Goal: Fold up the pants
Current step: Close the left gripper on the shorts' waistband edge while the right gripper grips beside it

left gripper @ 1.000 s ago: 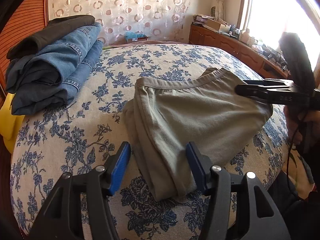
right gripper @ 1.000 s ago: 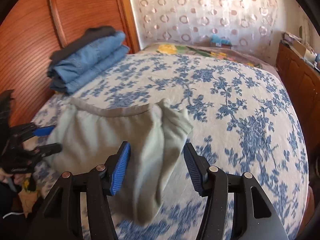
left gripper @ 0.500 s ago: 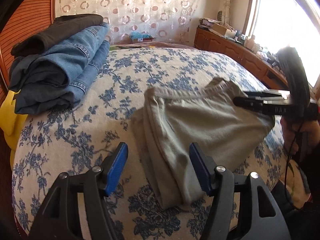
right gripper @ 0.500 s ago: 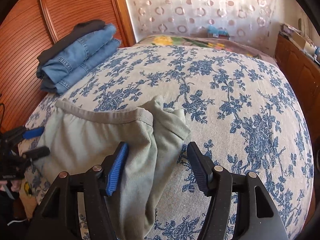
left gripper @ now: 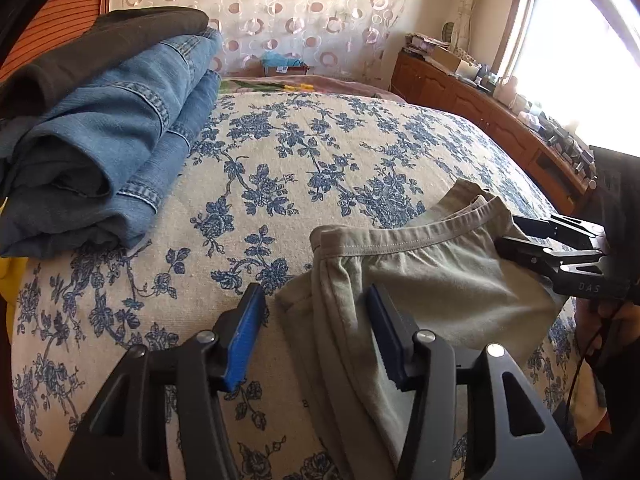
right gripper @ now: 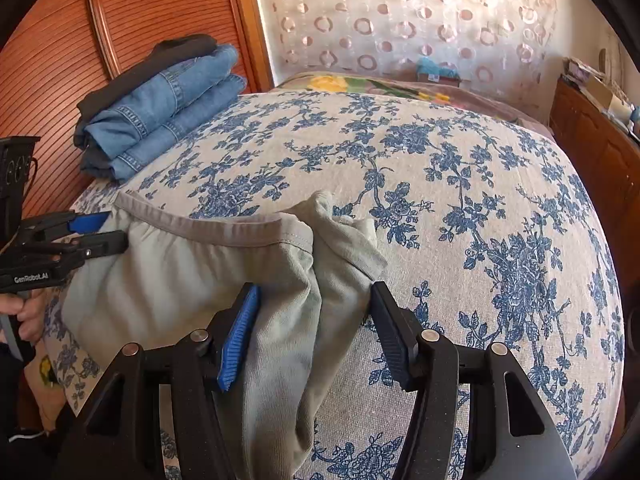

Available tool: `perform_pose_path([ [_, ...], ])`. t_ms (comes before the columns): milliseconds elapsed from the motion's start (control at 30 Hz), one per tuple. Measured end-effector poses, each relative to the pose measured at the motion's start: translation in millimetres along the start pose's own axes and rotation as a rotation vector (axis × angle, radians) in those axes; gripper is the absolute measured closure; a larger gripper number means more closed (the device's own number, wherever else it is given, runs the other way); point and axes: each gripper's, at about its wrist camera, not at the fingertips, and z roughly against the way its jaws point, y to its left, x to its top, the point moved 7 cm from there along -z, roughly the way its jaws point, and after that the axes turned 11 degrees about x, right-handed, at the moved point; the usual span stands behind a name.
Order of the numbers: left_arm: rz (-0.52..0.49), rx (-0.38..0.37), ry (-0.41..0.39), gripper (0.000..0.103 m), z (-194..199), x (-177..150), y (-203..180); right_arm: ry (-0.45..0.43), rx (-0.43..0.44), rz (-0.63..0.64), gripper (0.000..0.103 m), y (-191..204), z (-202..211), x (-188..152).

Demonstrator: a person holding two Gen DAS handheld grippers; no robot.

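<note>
I've pushed both grippers in closer: the grey-green pants (left gripper: 420, 292) now sit between them, waistband running left gripper (left gripper: 316, 332) to right gripper (right gripper: 316, 328), toward the jeans stack (right gripper: 160, 108). Both spread wide, holding nothing.

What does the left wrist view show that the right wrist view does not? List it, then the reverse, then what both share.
Only the left wrist view: the bright window, a yellow item under the stacked clothes, and the right tool at the far side of the pants.

Only the right wrist view: the ribbed wooden headboard in full, and the left tool at the waistband corner.

Both: the grey-green pants on the floral bedspread, the stack of folded jeans, and the circle-patterned curtain.
</note>
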Motion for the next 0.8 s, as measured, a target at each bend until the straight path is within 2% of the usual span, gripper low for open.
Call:
perform_pose_path([
  [67,0.002,-0.019,0.003,0.065,0.5,0.0,-0.6,0.002,-0.001,0.005,0.045,1.0,-0.2,-0.3],
  [233,-0.010,-0.052,0.011,0.077,1.0,-0.8,-6.7,0.004,0.000,0.009,0.045,1.7,-0.7,-0.6],
  [567,0.010,-0.096,0.019,0.084,0.6,-0.7,-11.1,0.004,0.019,0.013,0.048,3.3,-1.1,-0.3],
  [800,0.016,-0.092,0.031,0.083,-2.5,2.5,-10.4,0.001,0.045,0.014,0.060,6.0,-1.1,-1.0],
])
